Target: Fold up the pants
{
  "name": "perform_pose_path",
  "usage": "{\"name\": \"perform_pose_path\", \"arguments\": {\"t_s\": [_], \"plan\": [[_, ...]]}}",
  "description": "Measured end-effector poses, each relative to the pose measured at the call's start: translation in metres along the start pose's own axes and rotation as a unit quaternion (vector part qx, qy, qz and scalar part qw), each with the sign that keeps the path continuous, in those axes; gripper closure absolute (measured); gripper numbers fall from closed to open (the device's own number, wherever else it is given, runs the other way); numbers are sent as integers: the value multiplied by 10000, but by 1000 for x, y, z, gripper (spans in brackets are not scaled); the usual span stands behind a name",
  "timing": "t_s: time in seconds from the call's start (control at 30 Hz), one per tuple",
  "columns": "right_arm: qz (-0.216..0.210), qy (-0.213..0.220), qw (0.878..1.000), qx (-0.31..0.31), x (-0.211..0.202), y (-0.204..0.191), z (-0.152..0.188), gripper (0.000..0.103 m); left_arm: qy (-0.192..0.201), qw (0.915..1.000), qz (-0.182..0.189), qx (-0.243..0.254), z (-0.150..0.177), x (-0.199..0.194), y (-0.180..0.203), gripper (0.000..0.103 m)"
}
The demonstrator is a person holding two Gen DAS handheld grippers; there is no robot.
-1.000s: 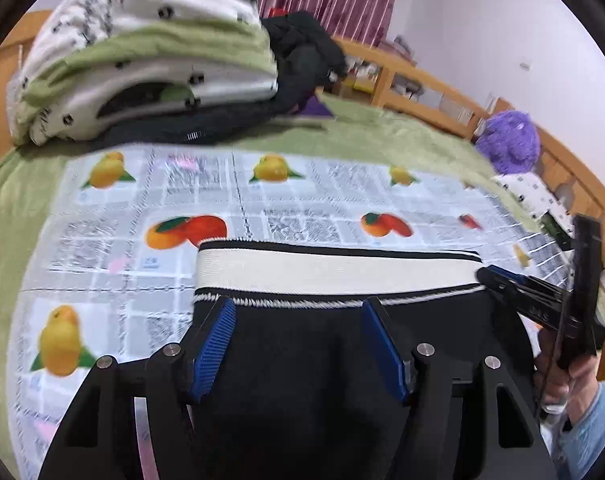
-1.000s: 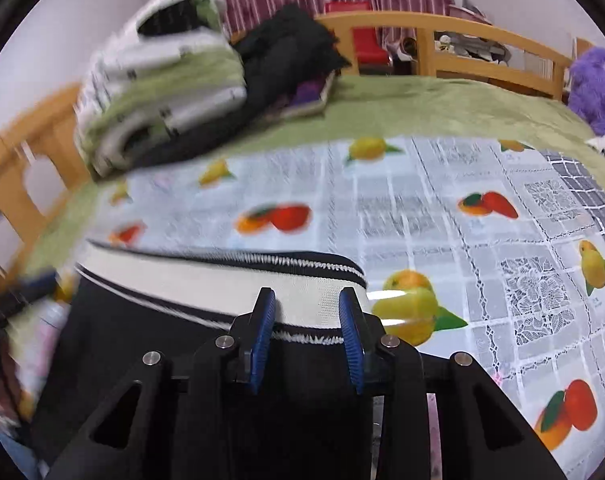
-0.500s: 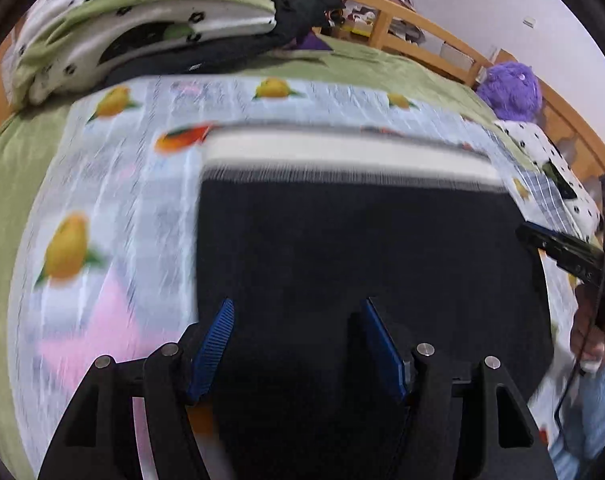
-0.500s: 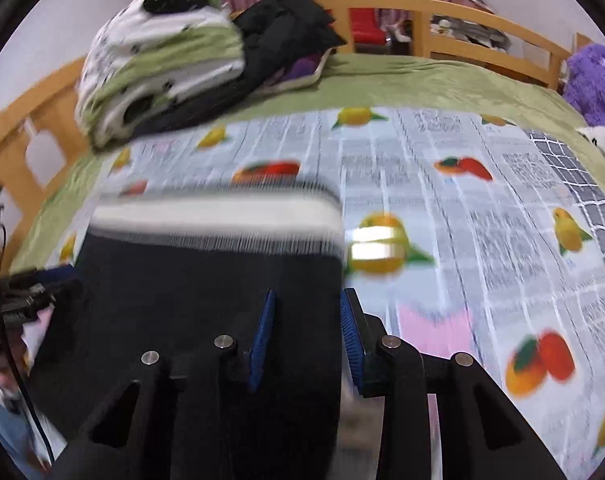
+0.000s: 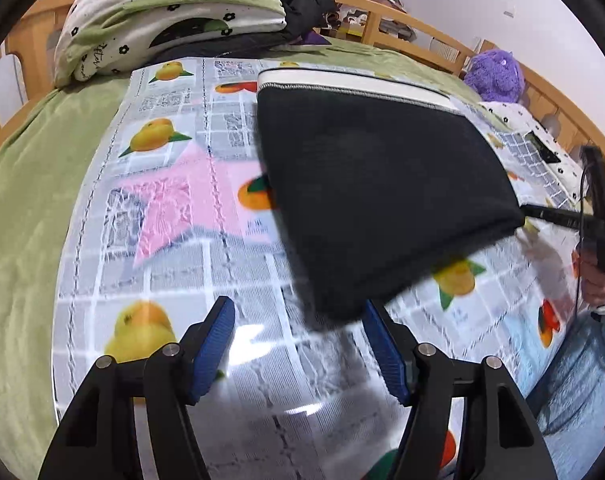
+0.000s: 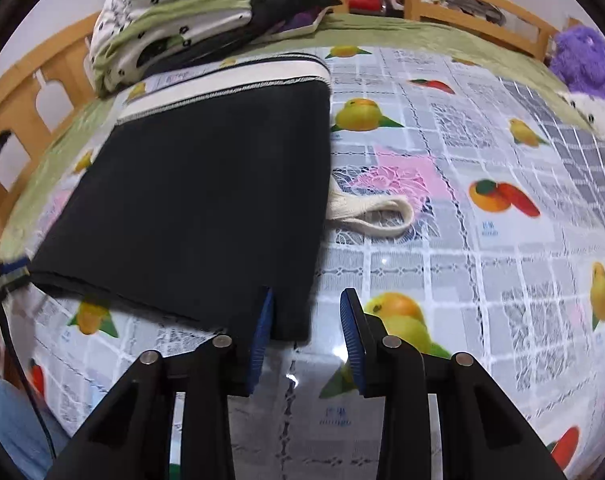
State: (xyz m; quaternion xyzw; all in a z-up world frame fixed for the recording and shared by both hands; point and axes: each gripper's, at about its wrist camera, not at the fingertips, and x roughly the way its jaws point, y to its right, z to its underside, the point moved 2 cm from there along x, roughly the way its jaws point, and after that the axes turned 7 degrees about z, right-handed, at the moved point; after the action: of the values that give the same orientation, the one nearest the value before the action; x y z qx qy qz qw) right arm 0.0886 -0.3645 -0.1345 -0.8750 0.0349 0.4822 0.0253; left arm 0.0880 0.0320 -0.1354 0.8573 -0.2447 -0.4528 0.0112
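- The black pants, folded into a flat rectangle with the cream waistband at the far end, lie on the fruit-print tablecloth.
- A cream drawstring loop pokes out on their right.
- The left gripper hangs released over bare cloth, just near of the pants.
- The right gripper is unclenched, the pants' near right corner just inside its left pad, ungrasped.

Cursive black lettering runs along the folded white flowered quilt at the head of the bed, too small to read. The fruit-print cloth carries small blue characters under its fruits, also unreadable.
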Motion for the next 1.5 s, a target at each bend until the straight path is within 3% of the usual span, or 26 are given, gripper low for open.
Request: {"name": "perform_pose_path", "arguments": {"t_s": [0.1, 0.27, 0.37, 0.43, 0.67, 0.9, 1.03, 1.1, 1.23, 1.37, 1.5], "plan": [[-56, 82, 9998, 170, -4, 3, -1, 69, 78, 9998, -132, 108, 3, 3, 8, 47], [8, 31, 10000, 87, 2, -2, -2, 69, 32, 9999, -107, 94, -1, 12, 20, 72], [65, 47, 10000, 15, 4, -5, -1, 69, 92, 9994, -309, 122, -2, 14, 27, 84], [76, 47, 10000, 9, 4, -5, -1, 69, 129, 9990, -418, 4, -2, 14, 26, 88], [118, 9, 9999, 19, 6, -7, -2, 69, 377, 9968, -164, -680, -3, 15, 15, 89], [125, 15, 9999, -25, 3, -7, -1, 69, 206, 9982, -91, -550, 12, 12, 10, 84], [114, 85, 9999, 60, -1, -1, -1, 67, 364, 9987, -313, -165, 23, -6, 10, 83], [74, 126, 9998, 151, -2, 1, -3, 67, 459, 9982, -253, -301, 24, -15, 3, 83], [-112, 324, 9993, 158, -5, -6, -10, 67, 689, 9950, 150, -707, 7, -21, -7, 83], [-235, 508, 9984, -23, -7, -23, -15, 67, 813, 9940, 423, -600, -23, -11, 9, 83], [-24, 353, 9982, -481, 4, -44, -8, 64, 424, 9980, 323, -336, -33, 17, 27, 82]]}}
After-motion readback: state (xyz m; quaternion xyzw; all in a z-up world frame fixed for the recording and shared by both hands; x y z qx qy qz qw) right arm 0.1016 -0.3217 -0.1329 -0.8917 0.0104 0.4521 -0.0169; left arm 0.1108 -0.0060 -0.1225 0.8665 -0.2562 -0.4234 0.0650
